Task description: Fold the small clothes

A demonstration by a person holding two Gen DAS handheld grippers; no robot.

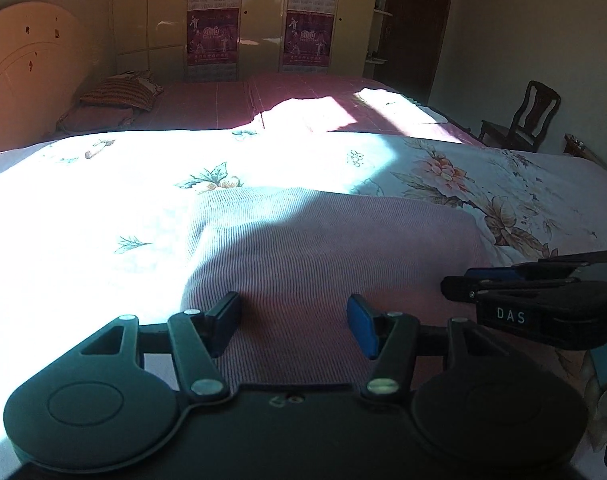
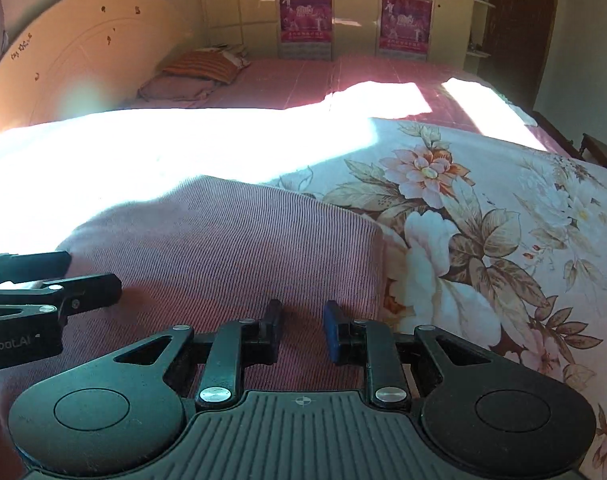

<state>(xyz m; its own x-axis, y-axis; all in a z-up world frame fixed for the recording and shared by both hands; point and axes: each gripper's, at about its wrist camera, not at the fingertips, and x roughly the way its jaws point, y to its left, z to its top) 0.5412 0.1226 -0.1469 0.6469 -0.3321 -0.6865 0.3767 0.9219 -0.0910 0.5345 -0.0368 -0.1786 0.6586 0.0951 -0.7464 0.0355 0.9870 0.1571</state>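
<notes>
Your left gripper (image 1: 293, 326) and right gripper (image 2: 302, 330) hover side by side with jaws parted, gripping nothing, low over the near edge of the pink ribbed knit garment (image 1: 323, 248), lying flat on the floral bedsheet (image 2: 483, 208), ready for pinching.

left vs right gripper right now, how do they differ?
The left gripper has its jaws spread wide; the right gripper has them narrower, though still apart. The left sits nearer the pink garment's middle, the right nearer its edge by the floral sheet. Both hover low, gripping nothing.
</notes>
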